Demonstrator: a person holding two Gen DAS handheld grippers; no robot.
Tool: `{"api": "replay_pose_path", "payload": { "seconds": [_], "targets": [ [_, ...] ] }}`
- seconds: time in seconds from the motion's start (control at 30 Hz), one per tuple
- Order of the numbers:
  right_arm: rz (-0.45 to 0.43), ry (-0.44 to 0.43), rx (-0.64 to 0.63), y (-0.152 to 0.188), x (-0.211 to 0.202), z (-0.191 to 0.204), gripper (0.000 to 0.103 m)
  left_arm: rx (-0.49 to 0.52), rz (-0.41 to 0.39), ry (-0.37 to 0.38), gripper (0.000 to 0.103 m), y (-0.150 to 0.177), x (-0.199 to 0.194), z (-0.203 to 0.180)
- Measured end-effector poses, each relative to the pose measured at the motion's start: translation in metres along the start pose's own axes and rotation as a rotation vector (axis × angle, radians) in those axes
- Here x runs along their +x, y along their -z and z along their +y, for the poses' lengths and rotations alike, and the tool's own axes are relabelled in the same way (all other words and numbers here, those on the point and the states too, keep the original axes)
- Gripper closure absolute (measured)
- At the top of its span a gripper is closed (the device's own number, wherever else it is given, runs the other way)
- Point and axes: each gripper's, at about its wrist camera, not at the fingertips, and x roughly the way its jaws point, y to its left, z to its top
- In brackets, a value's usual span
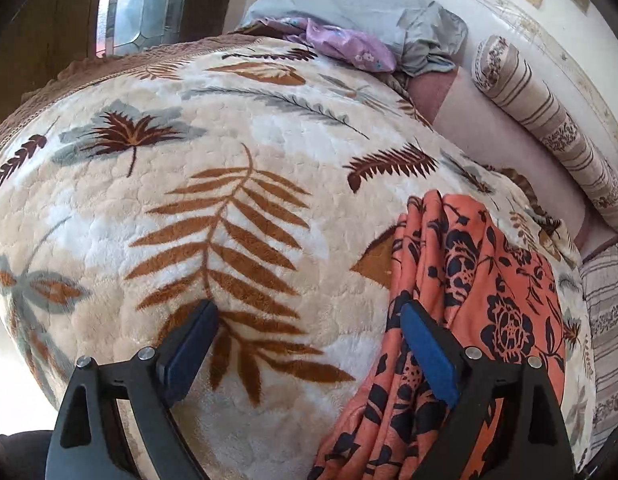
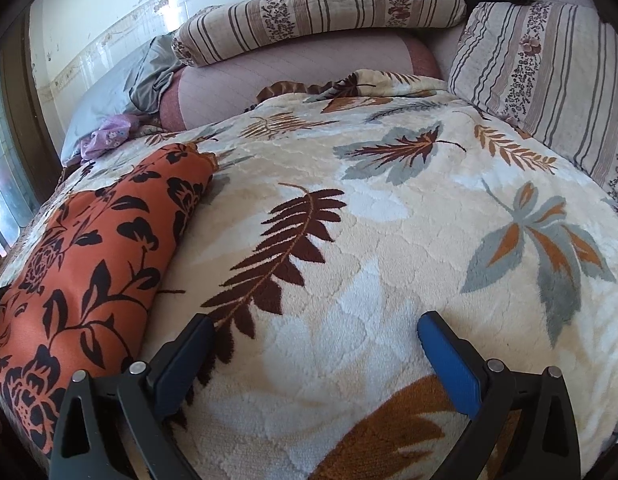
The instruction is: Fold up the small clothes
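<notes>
tools first: left tool (image 1: 309,322) stands wide apart, nothing between its pads; its right-hand pad sits over the near left edge of the orange floral garment (image 1: 469,300), whether touching or just above i cannot tell. its other pad is over bare leaf-print blanket (image 1: 189,184). right tool (image 2: 315,334) is also spread wide and holding nothing, with only blanket under it.

garment: lies on the bed, on top of the blanket, already gathered into a narrow, layered strip. long axis runs from the near edge of the bed away toward the wall. in the left wrist view it lies to the right of the tool's centre line; in the right wrist view the same garment (image 2: 93,264) lies to the left, apart from that tool. so it sits between the two tools, and the left one is nearer.

judgement: the strip looks part-folded; the next fold would likely bring one end over the other along the long axis.

room: broad open blanket on both sides of the strip. striped bolster (image 2: 317,12) and striped pillow (image 2: 549,76) sit by the wall, grey pillow (image 1: 349,8) with a lilac cloth (image 1: 349,44) at the far corner, all well apart from the garment.
</notes>
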Motion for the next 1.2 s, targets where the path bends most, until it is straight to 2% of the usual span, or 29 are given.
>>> {"api": "replay_pose_path", "payload": {
  "seconds": [0.1,0.27,0.6,0.73,0.87,1.2],
  "targets": [
    [-0.001,-0.001,0.002,0.000,0.000,0.000,0.000,-0.027,-0.098,-0.015,0.011,-0.003,-0.016,0.005],
    [0.002,0.009,-0.006,0.000,0.000,0.001,0.000,-0.045,-0.014,-0.025,0.011,-0.002,-0.001,0.009],
    [-0.005,-0.001,0.003,0.001,-0.001,0.001,0.000,-0.014,-0.147,-0.007,0.011,-0.006,-0.027,0.002],
    [-0.007,-0.002,0.003,0.001,-0.001,0.001,0.000,-0.009,-0.164,0.012,0.011,-0.009,-0.032,0.000],
    [-0.011,-0.005,0.005,0.001,-0.001,0.000,0.000,-0.012,-0.134,0.035,0.011,-0.009,-0.028,0.000],
    [-0.002,0.005,-0.002,0.001,0.000,0.001,0.000,0.006,0.054,0.188,0.011,-0.007,-0.004,-0.015]
  ]
}}
